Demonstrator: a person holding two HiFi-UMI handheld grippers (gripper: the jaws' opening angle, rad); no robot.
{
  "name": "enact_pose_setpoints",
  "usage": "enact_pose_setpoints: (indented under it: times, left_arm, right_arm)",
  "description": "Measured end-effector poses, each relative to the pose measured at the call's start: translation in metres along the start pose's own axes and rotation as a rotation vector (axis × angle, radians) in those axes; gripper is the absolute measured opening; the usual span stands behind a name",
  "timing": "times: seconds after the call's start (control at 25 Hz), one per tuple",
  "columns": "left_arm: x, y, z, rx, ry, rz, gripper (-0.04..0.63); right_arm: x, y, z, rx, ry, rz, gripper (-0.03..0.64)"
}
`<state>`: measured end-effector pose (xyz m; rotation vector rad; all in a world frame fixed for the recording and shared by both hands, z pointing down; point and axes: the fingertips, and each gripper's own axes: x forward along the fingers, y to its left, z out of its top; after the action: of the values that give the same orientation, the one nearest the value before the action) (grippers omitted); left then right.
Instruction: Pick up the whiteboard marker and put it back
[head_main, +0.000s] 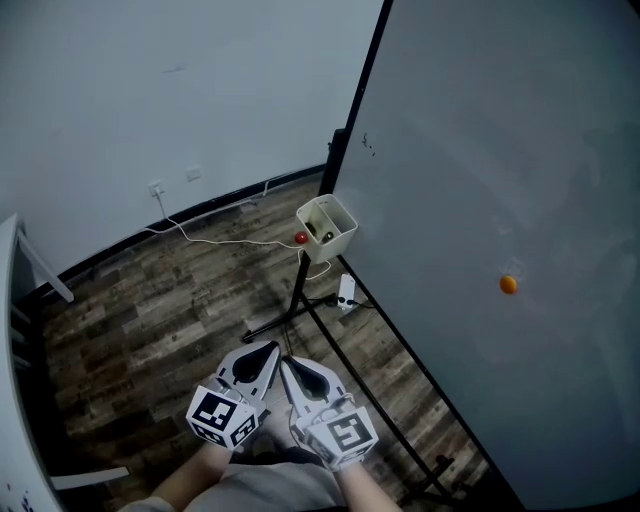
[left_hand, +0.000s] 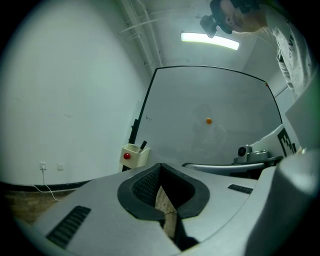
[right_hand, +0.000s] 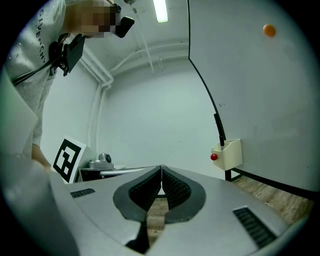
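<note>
At twelve o'clock, the box (head_main: 340, 232) hides most of the marker (left_hand: 143, 145); your left gripper (left_hand: 160, 167) and right gripper (right_hand: 161, 169) are closed, empty.

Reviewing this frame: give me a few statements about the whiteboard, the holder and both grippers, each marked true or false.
1. A marker stands in the cream holder. True.
2. The left gripper holds the marker. False: its jaws are together with nothing between them.
3. The right gripper is shut and empty. True.
4. An orange magnet sits on the whiteboard. True.
5. The cream holder is fixed at the middle of the whiteboard. False: it sits at the board's edge, by the frame.
</note>
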<state>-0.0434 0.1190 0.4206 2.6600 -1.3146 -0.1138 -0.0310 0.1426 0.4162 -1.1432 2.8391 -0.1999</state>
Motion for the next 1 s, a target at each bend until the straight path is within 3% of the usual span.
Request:
enact_pose_setpoints:
  times: [0.28, 0.64, 1.0]
  left_arm:
    - [0.017, 0.021, -0.019, -0.043, 0.027, -0.01, 0.015]
    - [0.073, 0.052, 0.002, -0.004, 0.007, -0.022, 0.015]
    - [0.155, 0.081, 0.015, -0.019, -0.009, -0.057, 0.015]
  right_arm:
    - [0.012, -0.029, -0.017, 0.027, 0.042, -0.059, 0.02]
    - [0.058, -0.079, 0.001, -0.019, 0.029, -0.058, 0.02]
    - [0.106, -0.159, 0.021, -0.05, 0.016, -0.121, 0.021]
